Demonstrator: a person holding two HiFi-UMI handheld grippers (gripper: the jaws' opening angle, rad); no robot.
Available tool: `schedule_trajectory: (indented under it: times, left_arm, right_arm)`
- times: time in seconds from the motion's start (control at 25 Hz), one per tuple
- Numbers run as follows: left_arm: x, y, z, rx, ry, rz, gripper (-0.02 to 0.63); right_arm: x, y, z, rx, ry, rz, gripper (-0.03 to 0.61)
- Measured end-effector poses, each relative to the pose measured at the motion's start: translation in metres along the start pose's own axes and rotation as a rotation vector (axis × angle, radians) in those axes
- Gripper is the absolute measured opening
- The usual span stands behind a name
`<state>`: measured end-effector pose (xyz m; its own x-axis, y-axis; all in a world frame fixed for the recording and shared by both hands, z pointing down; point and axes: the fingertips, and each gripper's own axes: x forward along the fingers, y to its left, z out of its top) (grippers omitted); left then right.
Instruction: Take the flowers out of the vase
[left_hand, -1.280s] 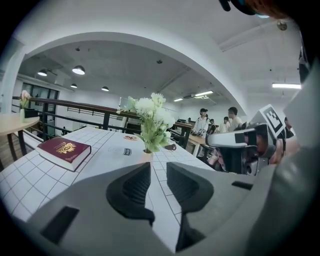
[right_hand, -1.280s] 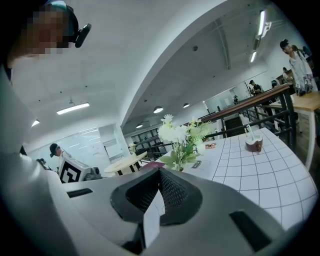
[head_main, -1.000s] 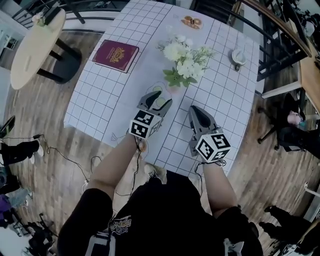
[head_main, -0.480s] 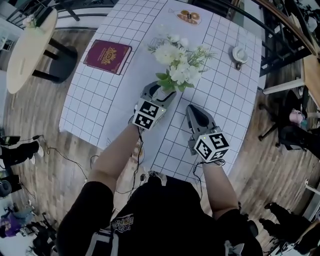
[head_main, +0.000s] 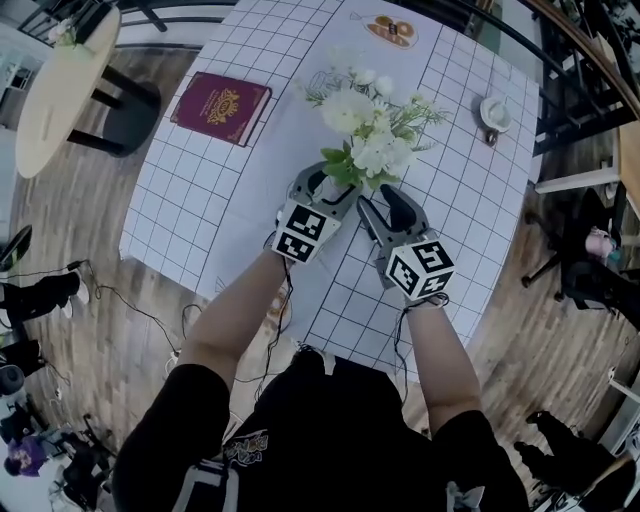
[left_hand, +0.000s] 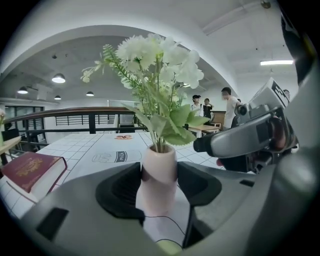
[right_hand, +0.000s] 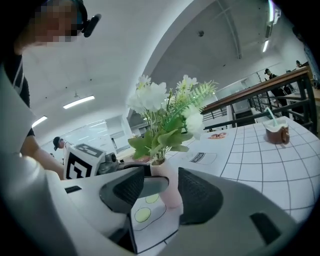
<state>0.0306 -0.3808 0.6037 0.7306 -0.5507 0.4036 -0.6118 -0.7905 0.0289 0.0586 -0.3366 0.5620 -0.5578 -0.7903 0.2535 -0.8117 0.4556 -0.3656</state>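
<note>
**A:** White checked table (head_main: 200, 210) under you, both tools at the middle of it. What's your left gripper (head_main: 328, 183) got?

**B:** Your left gripper has the pink vase (left_hand: 159, 182) squarely between its pads, and both pads look to be pressed against its sides. Those jaws have just been closing a touch. The vase stands upright on the table.

**A:** And the white flowers (left_hand: 157, 52)?

**B:** Not out yet. The stems sit down in the vase's neck, with blooms and green leaves rising above your left gripper's jaws.

**A:** Your right gripper (head_main: 376, 198)?

**B:** It's just beside the left one, tips pointing at the same vase. Its jaws have just been opening and stand wide apart. The vase shows between them, closer to the right-hand pad, and nothing is clamped.

**A:** Anything else around you?

**B:** A dark red book (head_main: 220, 107) lies well off to the left of your left gripper. A cup (head_main: 493, 113) stands well beyond your right gripper, out to its right.
</note>
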Motion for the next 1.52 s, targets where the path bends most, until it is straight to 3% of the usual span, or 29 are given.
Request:
schedule_trajectory:
  times: [0.72, 1.08, 1.16, 1.52]
  left_arm:
    - [-0.001, 0.000, 0.003, 0.002, -0.020, -0.005, 0.233]
    - [-0.002, -0.001, 0.003, -0.003, -0.024, -0.002, 0.233]
    - [-0.002, -0.001, 0.003, 0.000, -0.026, -0.002, 0.233]
    - [-0.002, -0.001, 0.002, 0.003, -0.018, 0.000, 0.233]
  right_arm:
    - [0.061, 0.007, 0.015, -0.201, -0.018, 0.077, 0.219]
    - [0.061, 0.009, 0.023, -0.234, -0.054, 0.075, 0.185]
    - [0.059, 0.006, 0.026, -0.231, -0.066, 0.057, 0.099]
    - [0.050, 0.005, 0.042, -0.221, -0.097, 0.043, 0.084]
